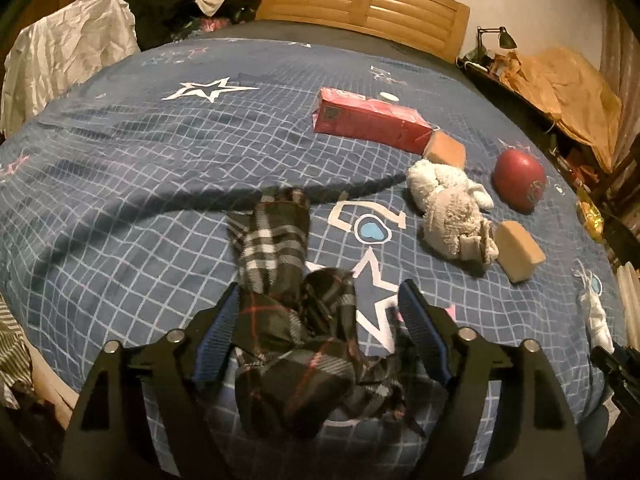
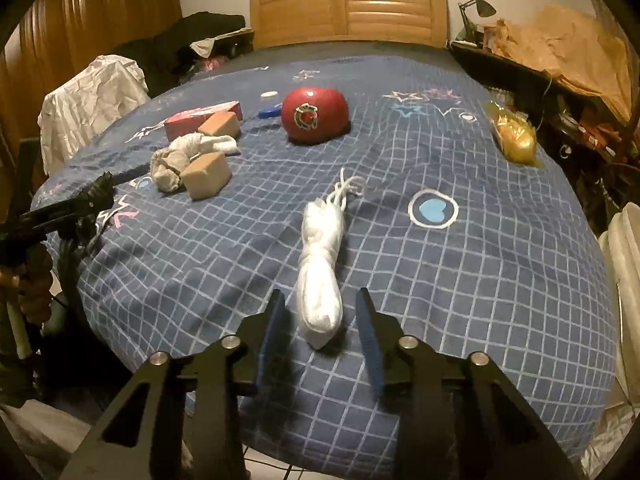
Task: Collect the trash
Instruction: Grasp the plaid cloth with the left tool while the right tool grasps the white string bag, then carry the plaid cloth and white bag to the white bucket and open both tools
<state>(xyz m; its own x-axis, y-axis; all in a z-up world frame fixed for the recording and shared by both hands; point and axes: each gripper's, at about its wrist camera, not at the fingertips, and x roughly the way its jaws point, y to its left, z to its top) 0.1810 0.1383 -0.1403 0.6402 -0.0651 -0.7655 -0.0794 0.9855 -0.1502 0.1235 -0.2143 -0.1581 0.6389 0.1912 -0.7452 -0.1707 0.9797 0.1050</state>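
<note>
On the blue checked bed cover (image 1: 132, 168) a dark plaid cloth (image 1: 280, 280) lies crumpled and runs between the fingers of my left gripper (image 1: 319, 286). That gripper is open wide, and its right pad stands clear of the cloth. In the right wrist view a white twisted bundle (image 2: 320, 280) with loose strings lies between the fingers of my right gripper (image 2: 320, 293). A gap shows on both sides, so this gripper is open too. The same bundle (image 1: 596, 312) shows at the far right of the left wrist view.
Further up the bed lie a red box (image 1: 368, 120), a red ball (image 2: 314, 114), two tan sponge blocks (image 2: 208, 180) (image 2: 220, 124), a grey-white rag bundle (image 1: 452, 208) and a yellow wrapper (image 2: 514, 136). A cluttered side table (image 1: 560, 92) stands on the right, and a wooden headboard (image 1: 360, 4) behind.
</note>
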